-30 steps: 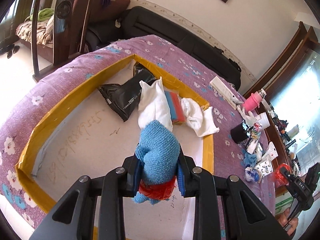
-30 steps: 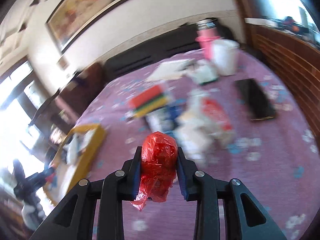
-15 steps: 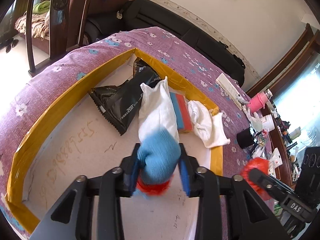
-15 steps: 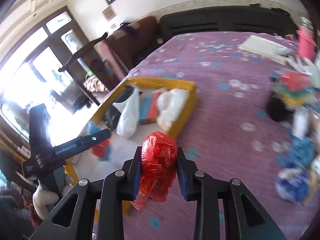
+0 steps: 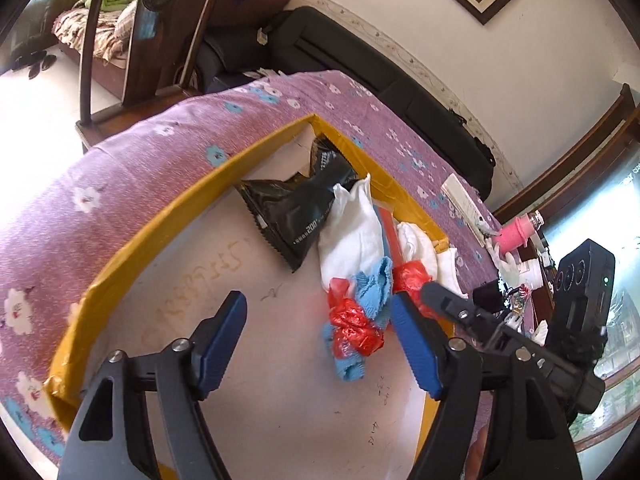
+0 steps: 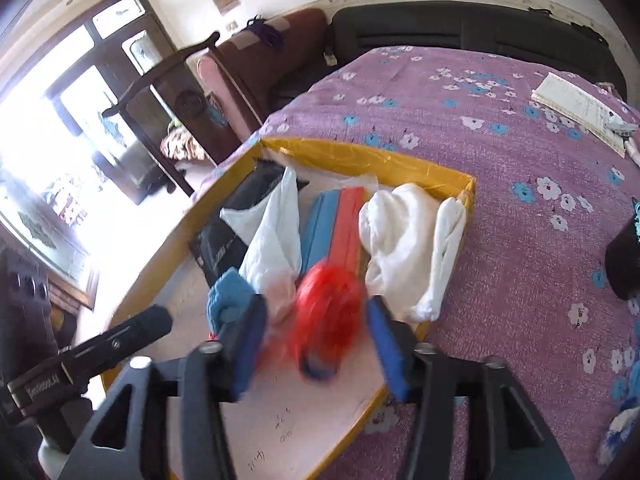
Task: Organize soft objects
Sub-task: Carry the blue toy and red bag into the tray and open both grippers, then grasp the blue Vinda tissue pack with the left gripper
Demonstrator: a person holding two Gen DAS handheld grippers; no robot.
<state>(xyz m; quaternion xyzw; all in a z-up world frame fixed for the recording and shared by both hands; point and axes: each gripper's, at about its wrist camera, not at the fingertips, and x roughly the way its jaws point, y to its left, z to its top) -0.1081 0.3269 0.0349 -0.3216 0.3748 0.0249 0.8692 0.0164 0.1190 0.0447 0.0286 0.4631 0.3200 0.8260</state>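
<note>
Blue cloth point(image 5: 370, 292), tangled with a red bag point(image 5: 354, 330), lies on the floor of the yellow tray point(image 5: 132, 236), just beside the white bag point(image 5: 352, 228). Left gripper point(image 5: 320, 340) is opening, released; cloth sits near the right pad but not pinched. A second red bag point(image 6: 328, 312) is between the right gripper point(image 6: 316, 344) jaws, blurred, looks to be dropping into the tray; those jaws are opening too, pads off it. Already in the tray: black bag point(image 5: 296, 208), white bag, blue-red sponge point(image 6: 336, 224), white cloth point(image 6: 404, 240). So most of the sorting looks done here. Left over: more clutter at the far table edge, past the purple tablecloth point(image 6: 500, 200); can't tell which of it is soft.
</note>
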